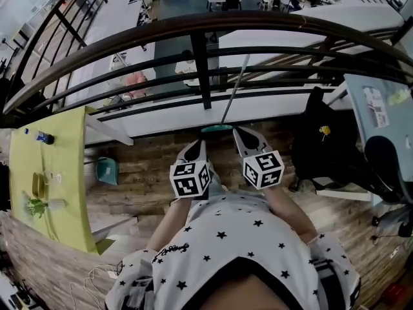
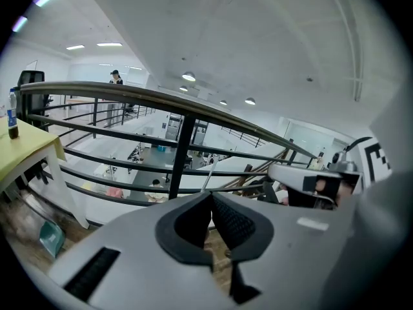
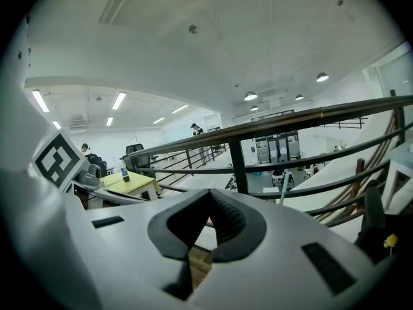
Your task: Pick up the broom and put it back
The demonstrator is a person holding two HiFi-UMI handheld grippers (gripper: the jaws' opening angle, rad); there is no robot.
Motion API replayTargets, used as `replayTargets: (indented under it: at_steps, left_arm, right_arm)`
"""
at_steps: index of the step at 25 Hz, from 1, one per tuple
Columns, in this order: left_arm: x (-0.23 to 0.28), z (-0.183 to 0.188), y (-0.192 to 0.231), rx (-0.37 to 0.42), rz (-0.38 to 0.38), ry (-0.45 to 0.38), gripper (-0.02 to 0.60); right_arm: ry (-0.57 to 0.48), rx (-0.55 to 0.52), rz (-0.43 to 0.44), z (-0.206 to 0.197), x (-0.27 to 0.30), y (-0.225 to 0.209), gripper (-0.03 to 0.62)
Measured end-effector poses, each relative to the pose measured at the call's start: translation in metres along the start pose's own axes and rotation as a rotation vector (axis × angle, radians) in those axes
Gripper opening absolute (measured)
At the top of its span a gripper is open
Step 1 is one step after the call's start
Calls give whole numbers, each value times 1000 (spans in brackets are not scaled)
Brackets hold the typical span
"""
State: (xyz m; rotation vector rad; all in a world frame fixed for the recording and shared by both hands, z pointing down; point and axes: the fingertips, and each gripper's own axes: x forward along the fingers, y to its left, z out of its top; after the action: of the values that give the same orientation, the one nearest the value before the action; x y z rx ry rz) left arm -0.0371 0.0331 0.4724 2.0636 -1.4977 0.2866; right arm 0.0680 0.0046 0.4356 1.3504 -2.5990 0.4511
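Railing (image 1: pixel 201 70) at twelve o'clock, with the broom (image 1: pixel 230 94) standing against it. My left tool (image 1: pixel 195 148) and right tool (image 1: pixel 243 139) are clenched, empty; I'd part one wide, then clasp the handle squarely.

A dark metal railing (image 1: pixel 206 28) with curved horizontal bars edges a worn wooden floor (image 1: pixel 142 173). Beyond it, lower down, lies an open office with desks (image 1: pixel 222 2). A yellow-green surface (image 1: pixel 71 192) at the left carries a bottle (image 1: pixel 40 136), and a black chair (image 1: pixel 384 163) stands at the right. Round lights (image 2: pixel 188 77) dot the white ceiling (image 2: pixel 258 31).
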Motion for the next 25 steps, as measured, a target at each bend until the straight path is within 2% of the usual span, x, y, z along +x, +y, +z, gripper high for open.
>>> replayTargets:
  at_steps: [13,25]
  left_arm:
    - [0,-2,-2,11,1,1,12]
    - [1,-3,-2,7,6,5,12]
  right_arm:
    - [2,39,19,-5,1,-1,-7]
    - [-8,19,37,-5,2,2,-8]
